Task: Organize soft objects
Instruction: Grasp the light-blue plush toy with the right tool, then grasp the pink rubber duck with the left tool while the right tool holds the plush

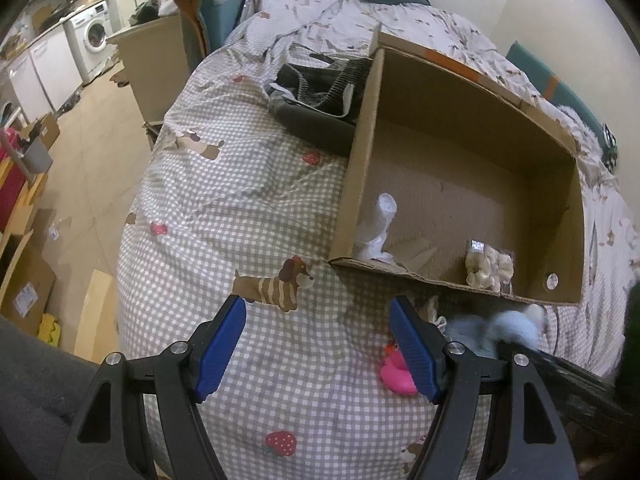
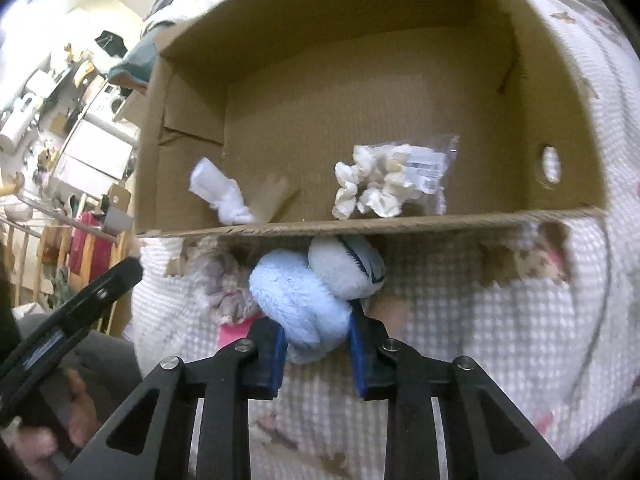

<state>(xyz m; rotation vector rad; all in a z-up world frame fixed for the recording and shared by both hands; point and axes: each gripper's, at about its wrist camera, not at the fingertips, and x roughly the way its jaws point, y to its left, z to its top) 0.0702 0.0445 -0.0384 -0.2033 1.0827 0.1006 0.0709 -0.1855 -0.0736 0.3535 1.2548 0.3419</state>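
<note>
An open cardboard box (image 1: 556, 216) (image 2: 400, 227) lies on the checked bedspread. Inside are a white rolled sock (image 1: 380, 220) (image 2: 220, 194) and a bagged cream scrunchie (image 1: 489, 269) (image 2: 380, 184). My right gripper (image 2: 318, 344) is shut on a light blue plush toy (image 2: 304, 304) (image 1: 500, 326), just in front of the box's near wall. My left gripper (image 1: 318, 344) is open and empty above the bedspread, left of the plush. A pink soft toy (image 1: 394, 374) (image 2: 232, 332) lies by its right finger. A pale frilly cloth (image 2: 224, 284) lies under the box edge.
A dark grey slipper pile (image 1: 320, 100) sits left of the box on the bed. Beyond the bed's left edge are floor, cardboard boxes (image 1: 24, 280) and a washing machine (image 1: 92, 36). A pillow (image 1: 560, 88) lies at the far right.
</note>
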